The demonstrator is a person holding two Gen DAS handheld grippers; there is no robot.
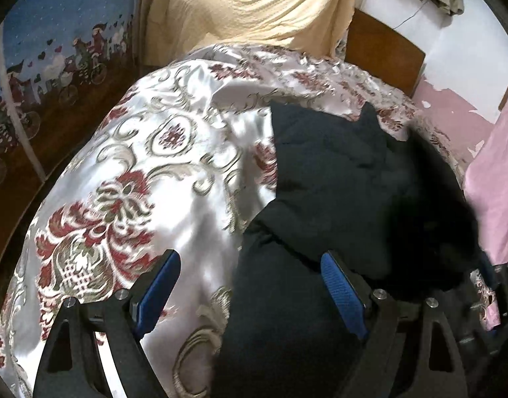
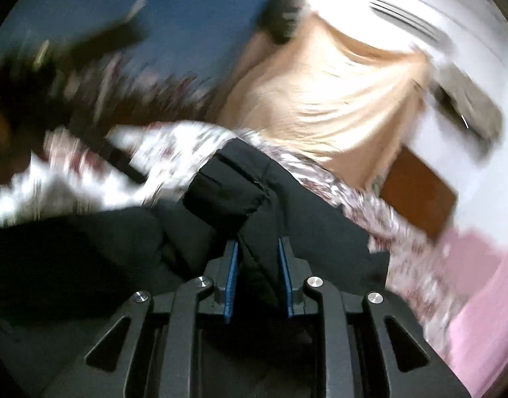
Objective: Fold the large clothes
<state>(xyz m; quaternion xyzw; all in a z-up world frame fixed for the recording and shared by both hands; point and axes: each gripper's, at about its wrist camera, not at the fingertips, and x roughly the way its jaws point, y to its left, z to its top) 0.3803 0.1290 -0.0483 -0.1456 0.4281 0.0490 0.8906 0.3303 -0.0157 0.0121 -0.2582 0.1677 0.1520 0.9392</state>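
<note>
The black padded garment (image 1: 337, 172) lies rumpled on the right side of the bed's flowered satin cover (image 1: 148, 152), its quilted panels bunched and partly doubled over. A stitched, puffy edge (image 2: 230, 192) rises at its far side, and a fold of the dark cloth sits pinched between the right claw (image 2: 258, 248) pads.

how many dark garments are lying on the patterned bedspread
1: a black padded garment on the right half of the satin floral bedspread. Its edge is pinched in the right tool. More could lie hidden beneath it.
</note>
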